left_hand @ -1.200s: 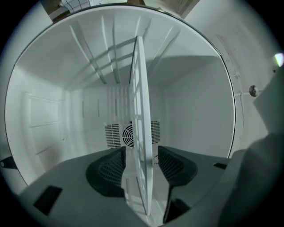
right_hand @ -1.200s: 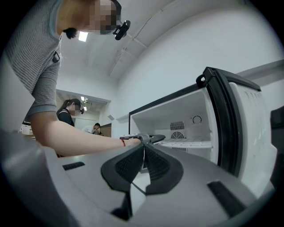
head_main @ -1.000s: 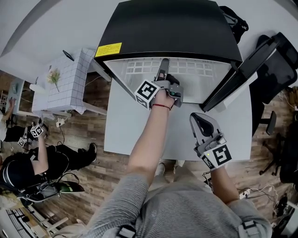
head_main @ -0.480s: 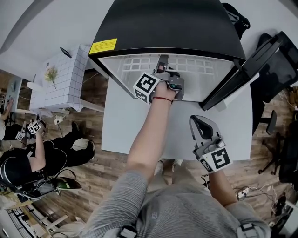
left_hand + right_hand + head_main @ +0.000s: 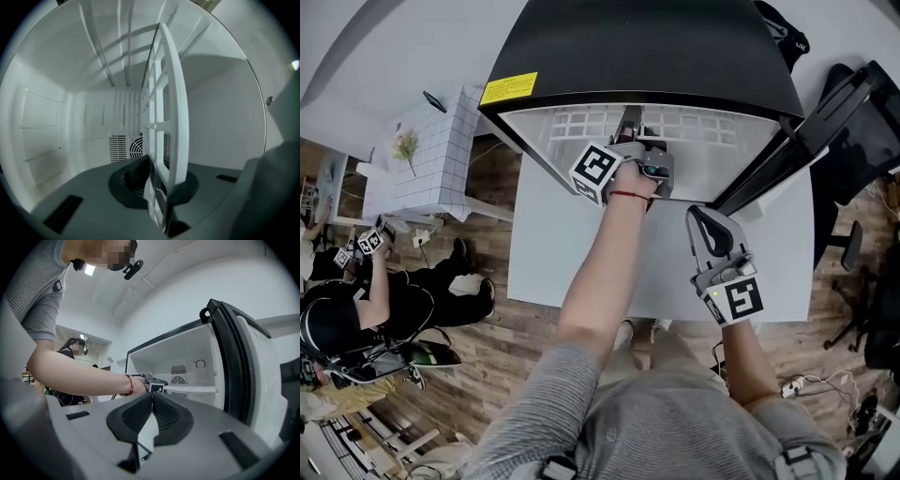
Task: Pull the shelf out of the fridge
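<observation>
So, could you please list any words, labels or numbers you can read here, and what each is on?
Yellow label on top of the fridge: printed, but too small to read.
Left marker cube and right marker cube: square patterns only, no words.
Nothing else legible.

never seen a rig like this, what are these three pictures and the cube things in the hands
A person holds a two-jaw gripper in each hand; the patterned cubes are part of them. The head view looks down from a camera on the person's head; the other two views ride on the grippers. A black fridge stands open, a pale table before it. The left gripper reaches inside: its jaws have just been closing and clamp the white shelf. The right gripper hangs outside, jaws together, empty.
</observation>
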Tool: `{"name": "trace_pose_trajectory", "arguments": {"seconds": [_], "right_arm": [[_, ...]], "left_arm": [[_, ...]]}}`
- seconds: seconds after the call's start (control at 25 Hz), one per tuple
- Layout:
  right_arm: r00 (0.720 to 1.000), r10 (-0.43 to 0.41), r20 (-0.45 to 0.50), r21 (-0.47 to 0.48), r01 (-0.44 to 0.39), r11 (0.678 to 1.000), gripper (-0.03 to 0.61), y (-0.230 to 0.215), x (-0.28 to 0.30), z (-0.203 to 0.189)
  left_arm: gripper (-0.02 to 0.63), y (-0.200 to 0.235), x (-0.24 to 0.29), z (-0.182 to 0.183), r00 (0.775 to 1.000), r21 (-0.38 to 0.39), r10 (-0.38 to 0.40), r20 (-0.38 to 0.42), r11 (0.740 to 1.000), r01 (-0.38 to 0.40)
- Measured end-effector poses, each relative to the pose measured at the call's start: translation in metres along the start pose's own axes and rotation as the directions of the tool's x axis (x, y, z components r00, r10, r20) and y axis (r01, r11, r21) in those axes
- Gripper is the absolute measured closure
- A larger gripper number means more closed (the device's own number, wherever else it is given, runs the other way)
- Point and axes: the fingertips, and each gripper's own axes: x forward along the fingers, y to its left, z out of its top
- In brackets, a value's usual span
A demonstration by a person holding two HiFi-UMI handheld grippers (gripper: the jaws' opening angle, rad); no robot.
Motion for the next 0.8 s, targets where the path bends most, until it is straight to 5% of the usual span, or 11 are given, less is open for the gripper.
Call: {"name": "trace_pose_trajectory", "arguments": {"seconds": [0.8], "right_arm": [[0.998, -0.067, 0.013, 0.009, 0.067, 0.998, 0.565, -0.016, 0.02, 0.005]], "left_arm": [[0.58, 0.001, -0.004, -0.002, 1.0, -0.041, 0.0, 0.018, 0.999, 0.001]]}}
